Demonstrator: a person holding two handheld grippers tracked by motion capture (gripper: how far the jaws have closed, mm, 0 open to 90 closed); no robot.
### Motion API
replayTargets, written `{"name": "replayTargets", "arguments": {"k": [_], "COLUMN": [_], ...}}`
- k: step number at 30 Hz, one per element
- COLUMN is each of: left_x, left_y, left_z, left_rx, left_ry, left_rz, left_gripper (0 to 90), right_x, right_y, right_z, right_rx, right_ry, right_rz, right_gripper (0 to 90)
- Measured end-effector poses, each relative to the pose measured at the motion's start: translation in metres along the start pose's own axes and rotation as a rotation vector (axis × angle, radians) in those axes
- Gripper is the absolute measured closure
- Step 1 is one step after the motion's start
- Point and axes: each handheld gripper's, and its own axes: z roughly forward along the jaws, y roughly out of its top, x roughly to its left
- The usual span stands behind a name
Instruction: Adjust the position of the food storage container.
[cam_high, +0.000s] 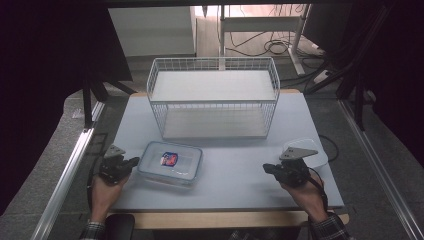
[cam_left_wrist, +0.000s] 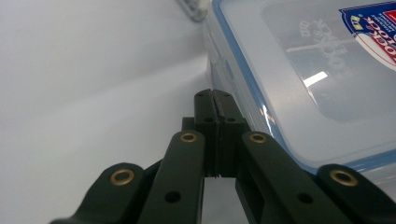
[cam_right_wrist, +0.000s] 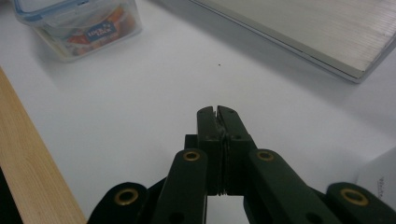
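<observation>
Table (cam_high: 235, 165) pale grey, wood-edged, bearing white wire basket (cam_high: 214, 97).

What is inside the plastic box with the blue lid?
Through the clear lid of the plastic box a red, white and blue label shows. The right gripper view hints at something orange behind the wall, too blurred to name. Nothing else can be made out.

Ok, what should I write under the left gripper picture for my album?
Left gripper, jaws shut, beside a clear lidded container on the white table.
</observation>
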Motion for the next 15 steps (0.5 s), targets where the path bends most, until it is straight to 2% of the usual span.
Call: {"name": "replayTargets", "arguments": {"k": [2,3,8,9,10,15], "left_x": [-0.009,-0.009,-0.028,-0.028,-0.036,-0.057], "left_y": [0.005,0.005,0.013,0.013,0.015,0.021], "left_z": [0.005,0.005,0.014,0.014,0.017,0.022], "left_rx": [0.006,0.006,0.015,0.015,0.019,0.027], "left_ry": [-0.024,-0.024,-0.073,-0.073,-0.086,-0.11], "left_rz": [0.028,0.028,0.064,0.064,0.079,0.119], "left_gripper": [90.0,90.0,90.0,90.0,90.0,89.9], "right_x": [0.002,0.002,0.006,0.006,0.008,0.009], "right_y": [0.001,0.001,0.003,0.003,0.003,0.003], "right_z": [0.003,0.004,0.008,0.008,0.01,0.012], "right_rx": [0.005,0.005,0.011,0.011,0.003,-0.008], "right_ry": [0.008,0.011,0.001,0.001,-0.004,0.008], "right_rz": [-0.006,-0.012,-0.036,-0.036,-0.044,-0.049], "right_gripper": [88.6,88.7,89.0,89.0,89.0,88.8]}}
